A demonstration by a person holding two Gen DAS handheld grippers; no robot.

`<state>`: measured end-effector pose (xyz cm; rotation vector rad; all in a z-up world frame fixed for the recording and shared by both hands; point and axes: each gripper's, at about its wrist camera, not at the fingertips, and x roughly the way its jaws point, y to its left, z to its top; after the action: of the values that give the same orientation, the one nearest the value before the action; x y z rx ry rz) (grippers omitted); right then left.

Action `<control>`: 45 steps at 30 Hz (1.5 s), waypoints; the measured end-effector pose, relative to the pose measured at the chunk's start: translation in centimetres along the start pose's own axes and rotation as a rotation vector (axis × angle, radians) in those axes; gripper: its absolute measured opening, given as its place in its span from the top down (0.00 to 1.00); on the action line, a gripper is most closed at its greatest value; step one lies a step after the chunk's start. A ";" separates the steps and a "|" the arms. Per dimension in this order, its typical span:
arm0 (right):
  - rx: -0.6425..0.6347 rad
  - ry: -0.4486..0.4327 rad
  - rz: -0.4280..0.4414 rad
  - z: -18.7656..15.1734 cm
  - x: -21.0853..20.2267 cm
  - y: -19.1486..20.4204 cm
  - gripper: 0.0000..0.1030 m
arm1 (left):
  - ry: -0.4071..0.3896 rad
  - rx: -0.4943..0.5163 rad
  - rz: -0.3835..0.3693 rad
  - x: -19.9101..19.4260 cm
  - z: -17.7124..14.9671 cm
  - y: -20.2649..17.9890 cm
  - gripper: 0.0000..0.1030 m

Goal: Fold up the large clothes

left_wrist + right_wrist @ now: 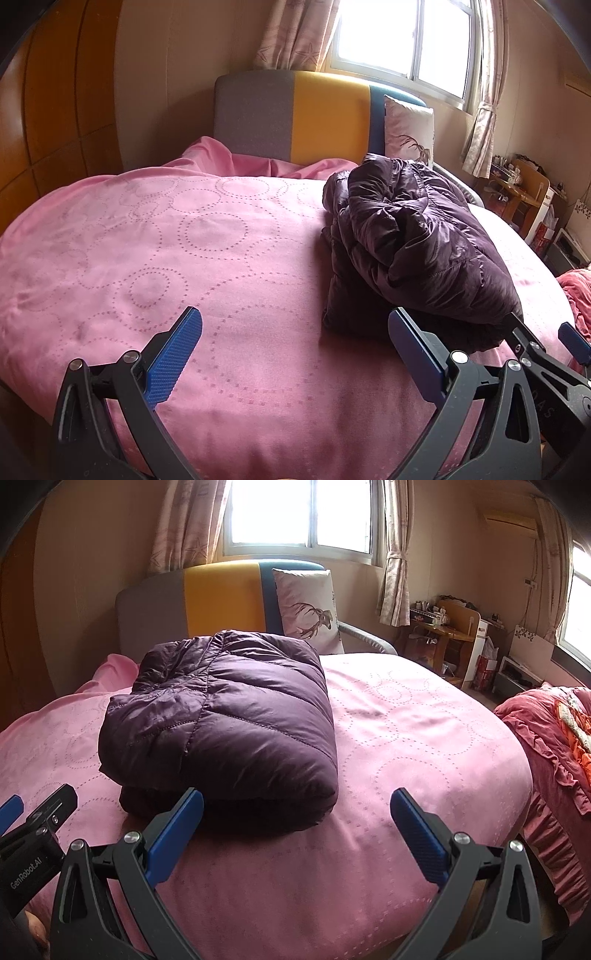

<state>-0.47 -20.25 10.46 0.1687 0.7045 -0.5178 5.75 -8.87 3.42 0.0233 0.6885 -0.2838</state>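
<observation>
Left wrist view: my left gripper (294, 341) was spread wide w/ nothing between the blue pads, hovering over the pink bedspread (155, 236) near the bed's front edge. The purple down jacket (413, 236) lay folded into a thick bundle on the right half of the bed, just ahead of the right-hand finger. From this side it looked rumpled: quilted panels bunched on top, shiny fabric, darker layers stacked underneath. Right gripper (543, 341) poked in at the frame's right edge, close to the jacket's near corner; I couldn't tell its opening from here. Faint embossed letters on its black body, not legible to me.

Right wrist view: right gripper (296, 818) was also fully spread, empty, w/ the left-hand pad just at the jacket's (221, 723) near edge. Here the bundle read neater, a smooth rounded top panel w/ diagonal stitching, folded layers below, sitting mid-bed. Left gripper (33, 812) showed at lower left, body printed "GenRobot.AI". A deer-print pillow (310, 609) leaned on the grey/yellow/blue headboard (218, 598). A red ruffled quilt (554, 746) sat off the bed's right side.
</observation>
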 end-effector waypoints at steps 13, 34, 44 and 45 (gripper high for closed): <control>0.000 0.002 0.007 0.0 0.2 0.2 0.02 | -0.016 0.018 0.007 -0.3 0.0 -0.3 0.03; -0.003 0.003 0.023 -0.3 -0.2 0.3 0.02 | -0.023 0.021 0.007 -0.9 -0.2 -0.5 0.03; -0.020 0.015 0.031 -0.3 0.3 0.4 0.02 | -0.030 0.040 0.034 -0.9 -0.2 -0.3 0.03; -0.024 0.017 0.033 -0.3 0.4 0.5 0.02 | -0.022 0.045 0.042 -0.6 -0.3 -0.4 0.03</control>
<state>-0.18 -19.90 9.97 0.1619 0.7228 -0.4765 5.01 -9.02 3.60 0.0772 0.6594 -0.2584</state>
